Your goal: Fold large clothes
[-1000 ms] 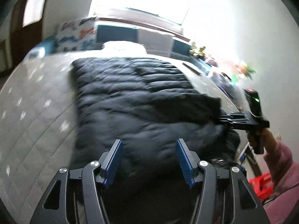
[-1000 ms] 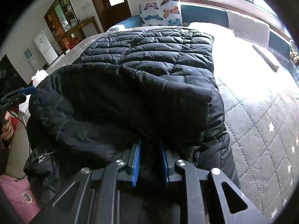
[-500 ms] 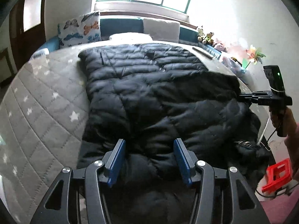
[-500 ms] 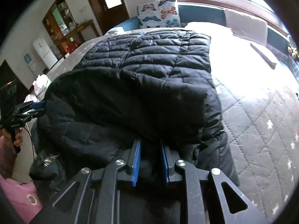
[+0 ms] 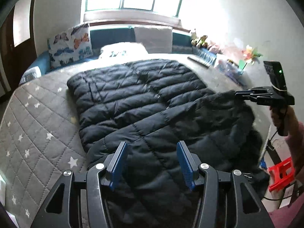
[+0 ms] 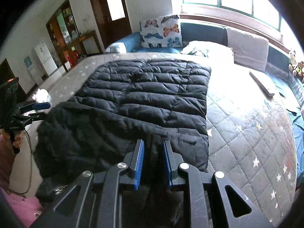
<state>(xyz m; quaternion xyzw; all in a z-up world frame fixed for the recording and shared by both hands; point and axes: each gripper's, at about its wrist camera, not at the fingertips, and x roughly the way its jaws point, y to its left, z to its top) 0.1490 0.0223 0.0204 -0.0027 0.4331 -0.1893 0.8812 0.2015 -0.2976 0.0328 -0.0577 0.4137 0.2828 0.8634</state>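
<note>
The right gripper (image 6: pixel 152 163) pinches the black jacket (image 5: pixel 152 102) hem on the bed (image 5: pixel 38 133), seemingly to fold it, while the left gripper (image 5: pixel 151 163) hovers spread.

The down jacket (image 5: pixel 148 110) was dark quilted cloth with a faint sheen. Under it the bed cover (image 5: pixel 38 133) was matt grey stitched fabric. The left claw (image 5: pixel 151 163) had ribbed blue pads (image 5: pixel 117 163) and matt black plastic arms with shiny metal screws.

A black quilted down jacket (image 5: pixel 144 114) lies spread flat before me on the grey star-patterned bed (image 5: pixel 38 133). Its far part lies smooth, while the near end is rumpled and spills over the bed's edge.
</note>
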